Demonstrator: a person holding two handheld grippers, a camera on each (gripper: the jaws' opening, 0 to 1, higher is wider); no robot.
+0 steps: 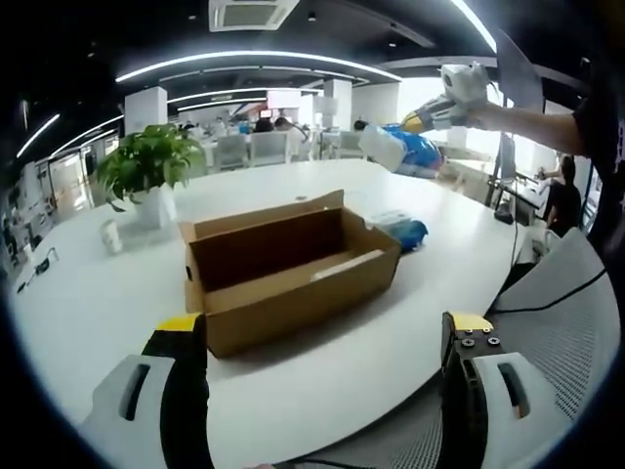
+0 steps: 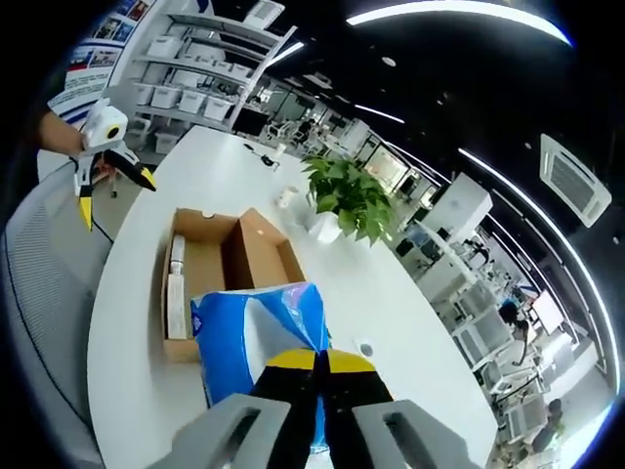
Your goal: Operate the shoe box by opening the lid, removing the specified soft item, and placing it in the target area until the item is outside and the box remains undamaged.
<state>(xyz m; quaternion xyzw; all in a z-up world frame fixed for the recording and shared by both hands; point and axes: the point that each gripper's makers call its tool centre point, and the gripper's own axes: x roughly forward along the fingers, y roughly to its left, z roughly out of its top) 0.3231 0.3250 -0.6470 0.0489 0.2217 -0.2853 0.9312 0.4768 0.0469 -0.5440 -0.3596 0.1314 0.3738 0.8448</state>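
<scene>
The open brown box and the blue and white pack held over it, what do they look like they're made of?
The open brown box looks like matte corrugated cardboard: raw tan walls, folded flaps. The blue and white pack, held by the right hand-held gripper, appears to be a glossy plastic film wrapper, wrinkled and catching light; its contents can't be told.

An open cardboard shoe box (image 1: 290,269) rests on the white surface (image 1: 88,313), lid flaps up, with a pale flat item visible inside against its right wall. The left gripper (image 1: 322,337) is held before the box with its yellow-tipped jaws spread wide apart, touching nothing. Beyond the box a blue and white packet (image 1: 402,231) lies just beside its far right corner, a potted plant (image 1: 148,168) stands at the far left, and the right gripper (image 1: 444,103) is raised at upper right, gripping a blue and white soft item (image 1: 400,149) clear of the surface.
</scene>
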